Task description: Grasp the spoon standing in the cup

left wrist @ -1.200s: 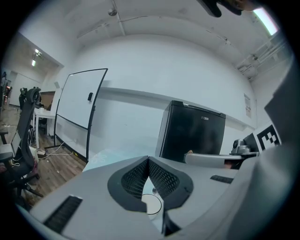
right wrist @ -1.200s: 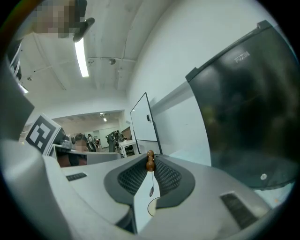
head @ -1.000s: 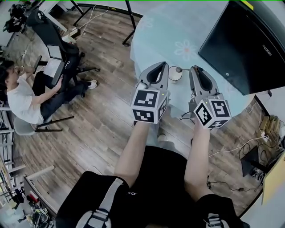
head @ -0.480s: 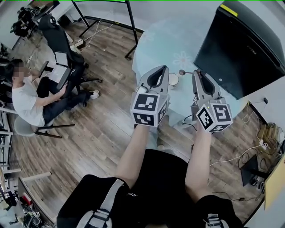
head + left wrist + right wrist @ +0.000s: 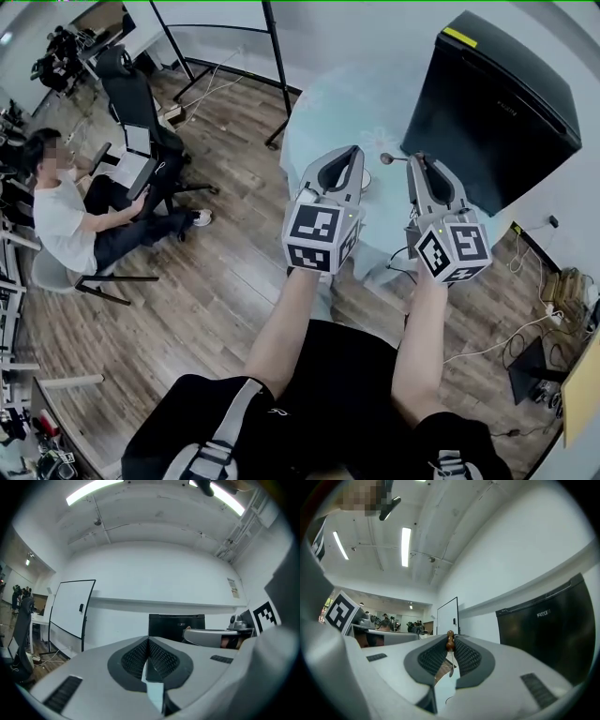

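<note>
My right gripper (image 5: 413, 161) is shut on the spoon (image 5: 386, 158), whose dark knobbed end sticks out to the left of the jaw tips. In the right gripper view the spoon (image 5: 450, 641) sits pinched between the ribbed pads, brown knob up and thin metal stem hanging down. The white cup (image 5: 365, 178) peeks out on the table just right of my left gripper (image 5: 353, 152). In the left gripper view the left gripper (image 5: 148, 641) has its pads pressed together with nothing between them. Both grippers point level, side by side.
A round pale-blue table (image 5: 319, 112) with flower prints carries a big black box (image 5: 497, 103) at its right. A person (image 5: 66, 211) sits at the left beside an office chair (image 5: 131, 94). Black stand legs (image 5: 277, 66) rise behind the table. Cables lie on the floor (image 5: 525, 328).
Both grippers have risen together over the table edge. The spoon has gone up with the right gripper and now sits higher relative to the cup.
</note>
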### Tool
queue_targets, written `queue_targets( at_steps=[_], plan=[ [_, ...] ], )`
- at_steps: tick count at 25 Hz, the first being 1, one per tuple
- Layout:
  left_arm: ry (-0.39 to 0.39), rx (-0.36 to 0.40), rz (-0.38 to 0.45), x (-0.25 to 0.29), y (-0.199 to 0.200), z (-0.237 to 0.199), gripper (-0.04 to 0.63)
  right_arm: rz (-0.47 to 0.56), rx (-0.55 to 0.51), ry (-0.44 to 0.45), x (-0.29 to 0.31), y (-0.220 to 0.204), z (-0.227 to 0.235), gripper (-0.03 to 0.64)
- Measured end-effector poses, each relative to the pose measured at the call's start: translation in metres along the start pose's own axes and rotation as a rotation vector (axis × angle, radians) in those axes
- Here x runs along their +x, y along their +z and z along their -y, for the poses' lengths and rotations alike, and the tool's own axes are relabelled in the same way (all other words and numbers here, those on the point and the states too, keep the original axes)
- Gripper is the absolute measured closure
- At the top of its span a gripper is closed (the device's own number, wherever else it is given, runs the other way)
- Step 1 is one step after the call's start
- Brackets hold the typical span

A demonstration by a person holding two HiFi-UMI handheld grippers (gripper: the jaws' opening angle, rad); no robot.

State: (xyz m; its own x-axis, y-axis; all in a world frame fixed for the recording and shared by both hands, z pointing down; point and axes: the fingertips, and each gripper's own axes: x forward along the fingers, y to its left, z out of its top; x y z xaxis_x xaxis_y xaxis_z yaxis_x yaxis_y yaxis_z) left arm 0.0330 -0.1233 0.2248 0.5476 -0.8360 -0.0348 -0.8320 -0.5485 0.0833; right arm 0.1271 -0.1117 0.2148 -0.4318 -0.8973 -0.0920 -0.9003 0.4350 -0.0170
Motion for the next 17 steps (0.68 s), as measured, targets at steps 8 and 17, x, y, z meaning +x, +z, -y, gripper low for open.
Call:
queue_targets(
  at_steps=[8,17],
  plan=[
    [0.028,0.012,0.023,-0.013,0.009,0.0,0.594,0.018,-0.011,0.001,-0.013,0.005,-0.002,0.575],
    [0.022,0.031,0.03,-0.015,0.014,0.006,0.594,0.029,-0.017,0.007,-0.015,0.011,-0.002,0.575]
  ],
)
